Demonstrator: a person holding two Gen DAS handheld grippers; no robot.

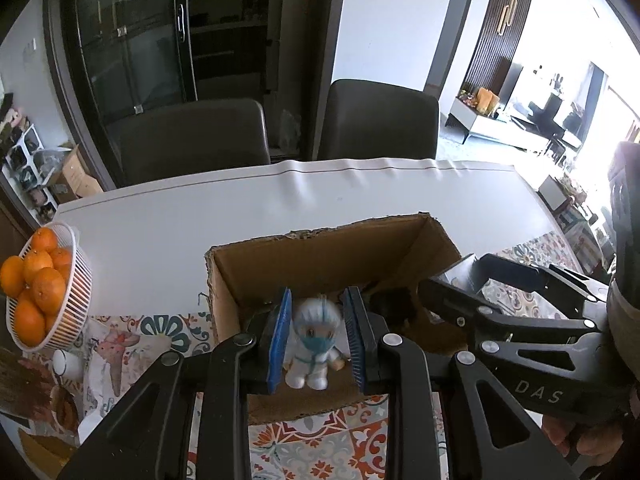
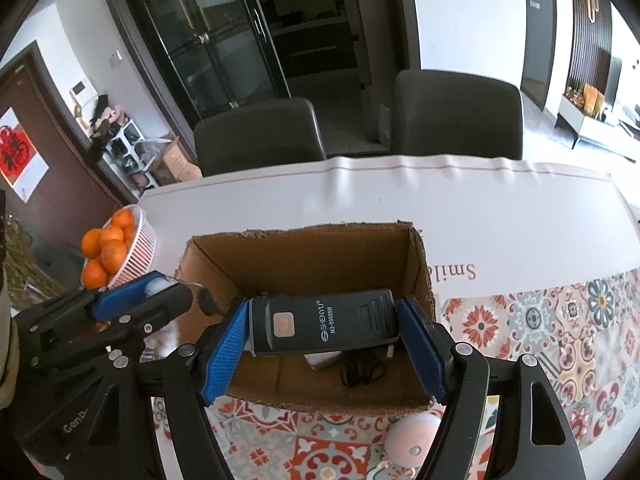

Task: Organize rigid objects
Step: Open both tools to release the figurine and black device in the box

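An open cardboard box [image 1: 320,236] stands on the table. My left gripper [image 1: 319,320] is shut on a small white figurine with a blue mask [image 1: 314,344], hanging over the box's near left part. In the right wrist view, my right gripper [image 2: 322,308] is shut on a black SHENYU device [image 2: 324,324], held crosswise above the same box [image 2: 300,236]. A black cord [image 2: 360,368] and a white item lie on the box floor. The left gripper [image 2: 160,284] shows at the left beside the box, and the right gripper [image 1: 452,280] at the right in the left wrist view.
A white basket of oranges [image 1: 44,288] sits left of the box. A white sheet [image 1: 280,200] covers the far table, and a patterned cloth [image 2: 540,328] the near part. A round pale object [image 2: 412,436] lies in front of the box. Two dark chairs [image 2: 260,136] stand behind.
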